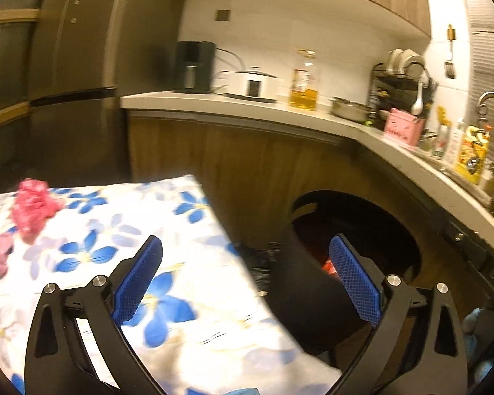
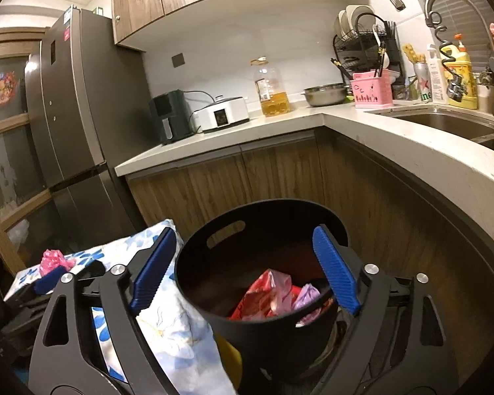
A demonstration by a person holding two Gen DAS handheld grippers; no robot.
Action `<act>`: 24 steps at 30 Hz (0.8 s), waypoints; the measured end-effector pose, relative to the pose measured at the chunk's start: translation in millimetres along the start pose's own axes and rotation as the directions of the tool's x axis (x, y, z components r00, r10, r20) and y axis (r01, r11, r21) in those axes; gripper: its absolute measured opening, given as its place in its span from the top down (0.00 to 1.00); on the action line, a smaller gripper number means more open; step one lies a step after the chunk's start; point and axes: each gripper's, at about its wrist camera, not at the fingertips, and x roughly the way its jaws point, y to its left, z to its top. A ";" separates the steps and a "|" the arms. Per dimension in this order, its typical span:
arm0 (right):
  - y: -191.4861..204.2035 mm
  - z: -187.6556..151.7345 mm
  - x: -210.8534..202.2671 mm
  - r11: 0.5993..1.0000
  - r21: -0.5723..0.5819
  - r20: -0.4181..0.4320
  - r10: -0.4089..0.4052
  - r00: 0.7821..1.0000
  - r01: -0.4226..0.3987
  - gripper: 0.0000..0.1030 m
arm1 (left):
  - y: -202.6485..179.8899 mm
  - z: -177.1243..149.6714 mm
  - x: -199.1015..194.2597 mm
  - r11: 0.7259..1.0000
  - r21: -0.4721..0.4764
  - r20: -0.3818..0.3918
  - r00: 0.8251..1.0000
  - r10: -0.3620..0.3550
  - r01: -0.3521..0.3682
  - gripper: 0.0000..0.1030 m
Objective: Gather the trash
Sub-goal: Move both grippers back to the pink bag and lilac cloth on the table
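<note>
Both the left gripper (image 1: 245,283) and right gripper (image 2: 243,268) gape empty; the pink wrapper (image 1: 33,207) on the slippery tablecloth (image 1: 187,296) may slide past the bin (image 2: 263,322).

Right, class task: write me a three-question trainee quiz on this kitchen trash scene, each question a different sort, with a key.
1. True or false: the black bin already holds wrappers.
2. Multiple choice: the pink trash lies on A) the counter, B) the flowered cloth, C) the sink rim.
3. Fill the gap: the right gripper hangs over the bin with its jaws ____.

Key
1. True: red and pink wrappers lie inside.
2. B: it rests on the cloth, left of the open left gripper.
3. Open, holding nothing.
</note>
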 end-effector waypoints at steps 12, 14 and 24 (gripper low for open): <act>29.9 -19.3 -34.8 1.000 0.000 0.003 -0.019 1.000 0.019 0.15 | 43.0 -14.0 -43.4 0.991 -0.039 0.008 0.991 0.132 -0.132 0.06; 37.9 -21.7 -37.9 1.000 -0.006 0.006 -0.010 1.000 0.010 0.15 | 48.8 -16.4 -49.7 0.988 -0.039 0.007 0.989 0.150 -0.150 0.06; 91.1 -37.8 -46.3 0.997 -0.062 -0.002 0.046 0.999 -0.047 0.15 | 89.4 -21.9 -83.4 0.969 -0.059 0.030 0.970 0.241 -0.239 0.06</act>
